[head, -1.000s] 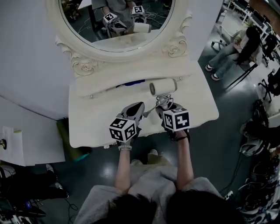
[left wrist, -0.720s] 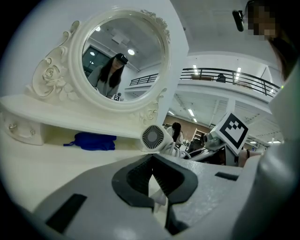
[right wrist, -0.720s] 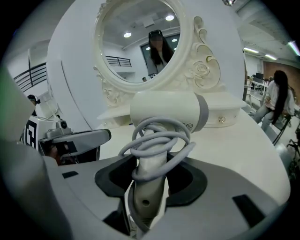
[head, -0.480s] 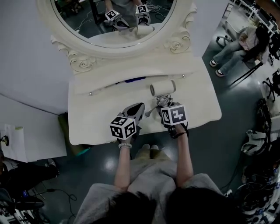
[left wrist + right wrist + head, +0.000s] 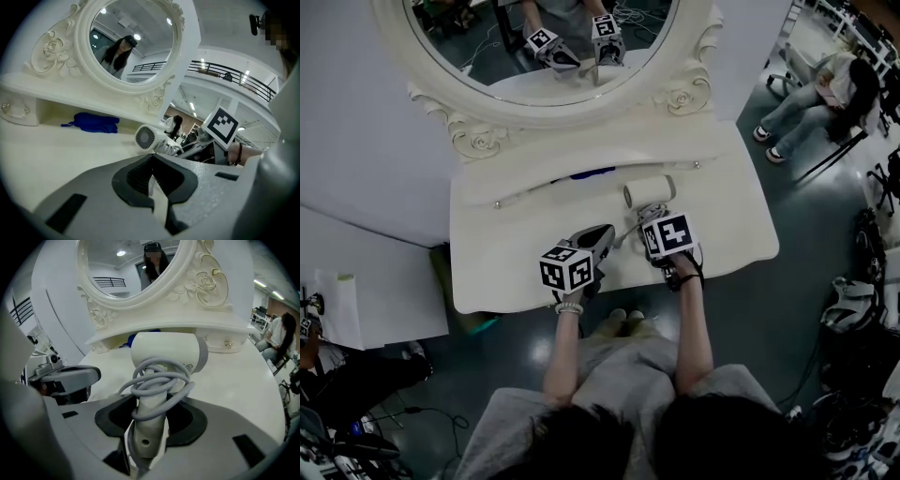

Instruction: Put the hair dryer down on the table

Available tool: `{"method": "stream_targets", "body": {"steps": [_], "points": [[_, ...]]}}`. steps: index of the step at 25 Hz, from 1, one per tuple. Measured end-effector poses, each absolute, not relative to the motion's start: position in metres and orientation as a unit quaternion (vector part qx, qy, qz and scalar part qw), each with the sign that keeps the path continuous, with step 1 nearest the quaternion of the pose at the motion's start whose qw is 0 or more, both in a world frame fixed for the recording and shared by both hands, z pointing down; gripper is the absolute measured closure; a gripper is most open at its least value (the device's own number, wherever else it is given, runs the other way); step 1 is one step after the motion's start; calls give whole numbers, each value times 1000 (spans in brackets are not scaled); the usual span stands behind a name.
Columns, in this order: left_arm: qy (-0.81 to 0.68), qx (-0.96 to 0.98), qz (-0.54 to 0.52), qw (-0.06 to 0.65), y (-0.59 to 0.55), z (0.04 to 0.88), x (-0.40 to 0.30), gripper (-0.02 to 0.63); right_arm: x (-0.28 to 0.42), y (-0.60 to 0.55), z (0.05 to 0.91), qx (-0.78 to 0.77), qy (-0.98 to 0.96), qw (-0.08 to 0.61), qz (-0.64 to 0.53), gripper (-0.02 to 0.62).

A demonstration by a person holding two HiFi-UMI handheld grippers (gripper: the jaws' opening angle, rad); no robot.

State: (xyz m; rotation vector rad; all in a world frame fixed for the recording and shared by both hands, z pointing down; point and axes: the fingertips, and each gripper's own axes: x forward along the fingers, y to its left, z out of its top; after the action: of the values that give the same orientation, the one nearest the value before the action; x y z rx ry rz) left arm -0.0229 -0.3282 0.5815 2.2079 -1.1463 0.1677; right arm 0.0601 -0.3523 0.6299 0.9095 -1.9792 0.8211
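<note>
Hair dryer (image 5: 164,355) handle sits clamped between the jaws of our right gripper (image 5: 149,427), with the grey cord (image 5: 159,380) looped round the handle just above the pads. The white barrel lies crosswise beyond the jaws, low over the table (image 5: 516,272); we cannot tell whether it touches the top. Our left gripper (image 5: 152,180) is pinched closed on nothing and hangs just left of the right one, apart from the dryer.

Against a second ago, our right gripper has come inward. Its marker cube then overhung the table's front edge and now sits wholly over the tabletop. The hair dryer has hardly shifted relative to the shelf (image 5: 581,155) behind it, and the left gripper has kept its place.

Behind the barrel, the raised shelf under the mirror (image 5: 544,37) closes off the back, with a blue cloth (image 5: 592,172) tucked beneath it to the left of the dryer. The front edge runs just behind both grippers, with the floor (image 5: 787,281) beyond. Bare tabletop stretches right of the dryer to the table's rounded right end. More lies left of the left gripper.
</note>
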Motion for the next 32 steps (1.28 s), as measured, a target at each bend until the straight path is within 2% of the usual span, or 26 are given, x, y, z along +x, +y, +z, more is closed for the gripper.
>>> {"method": "stream_targets", "body": {"steps": [19,32], "points": [[-415,836,85,348,-323,602,-21,601,51,-351,651,346,-756,473,292,405],[-409,838,86,351,-318,605,-22,601,45,-354,649,352,-762,468,277,405]]}}
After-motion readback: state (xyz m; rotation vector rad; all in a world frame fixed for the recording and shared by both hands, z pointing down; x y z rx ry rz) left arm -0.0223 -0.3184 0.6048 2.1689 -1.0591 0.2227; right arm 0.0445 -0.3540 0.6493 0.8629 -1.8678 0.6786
